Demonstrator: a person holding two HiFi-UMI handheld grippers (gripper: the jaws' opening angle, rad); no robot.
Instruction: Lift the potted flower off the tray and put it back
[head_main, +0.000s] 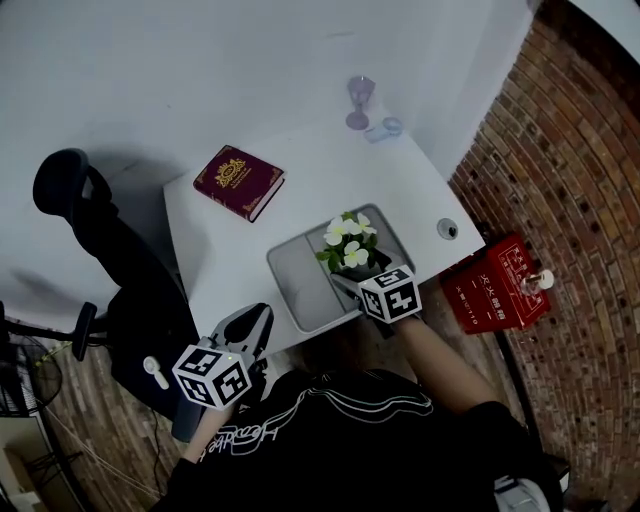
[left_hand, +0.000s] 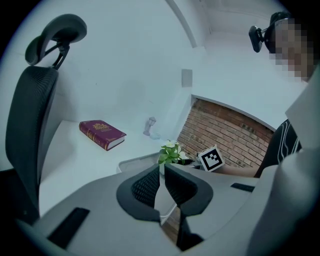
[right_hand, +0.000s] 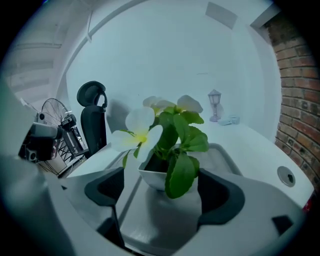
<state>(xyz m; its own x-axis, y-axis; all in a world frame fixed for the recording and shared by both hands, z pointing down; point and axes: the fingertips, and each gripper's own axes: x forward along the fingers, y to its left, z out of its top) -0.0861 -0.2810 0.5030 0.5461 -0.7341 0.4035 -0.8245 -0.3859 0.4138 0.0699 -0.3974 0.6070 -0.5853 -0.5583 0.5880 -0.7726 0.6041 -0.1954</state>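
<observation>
The potted flower (right_hand: 176, 145), white blooms over green leaves in a small white pot, stands in the grey tray (head_main: 303, 280), at the tray's right end just right of centre in the head view. The right gripper (right_hand: 164, 179) has its jaws spread to either side of the pot. A gap shows between the left pad and the pot, while a leaf covers the right side, so contact there cannot be told. The tray lies near the front edge of the white table (head_main: 225, 250). The left gripper (left_hand: 161, 176) is in the lower left of the head view, by that front edge, with its jaws pressed almost together and nothing between them. A dark red book (head_main: 238, 181) lies flat toward the upper left of the table. A small purple ornament (head_main: 359, 102) stands at the top of the table. A black office chair (head_main: 75, 195) is at the left of the frame, and a red box (head_main: 497, 285) at the right.
</observation>
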